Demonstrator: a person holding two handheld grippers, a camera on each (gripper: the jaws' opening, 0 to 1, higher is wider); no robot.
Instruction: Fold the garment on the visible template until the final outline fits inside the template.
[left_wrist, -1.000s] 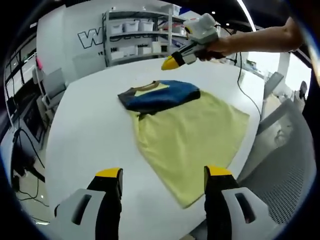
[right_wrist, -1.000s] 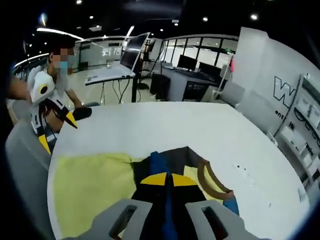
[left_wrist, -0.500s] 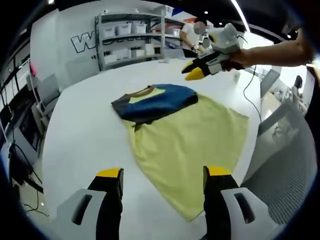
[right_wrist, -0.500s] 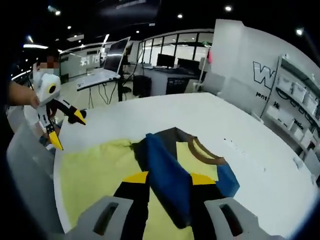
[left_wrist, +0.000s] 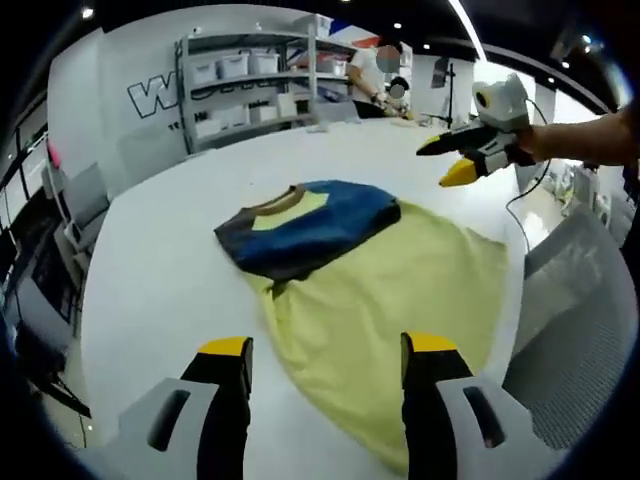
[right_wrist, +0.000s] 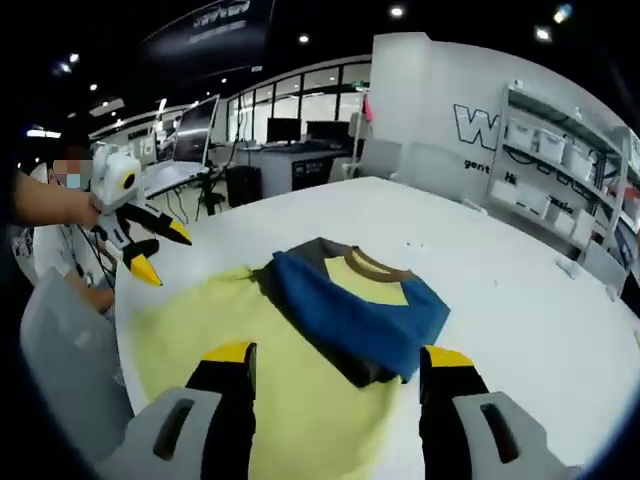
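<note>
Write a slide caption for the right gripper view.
Open right gripper above a yellow T-shirt with blue sleeves folded in, on a white table.

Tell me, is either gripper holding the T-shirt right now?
No. In the right gripper view the right gripper is open above the T-shirt, and the left gripper hangs open beside it.

Soft matt cloth garment (left_wrist: 370, 270) on a smooth white table (left_wrist: 170, 250).

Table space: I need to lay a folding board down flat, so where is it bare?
The white table is bare between the T-shirt's collar end and the shelving-side edge, and beyond the collar in the right gripper view. Crowded: the shirt lies near the chair-side edge, under the open left gripper and right gripper.
</note>
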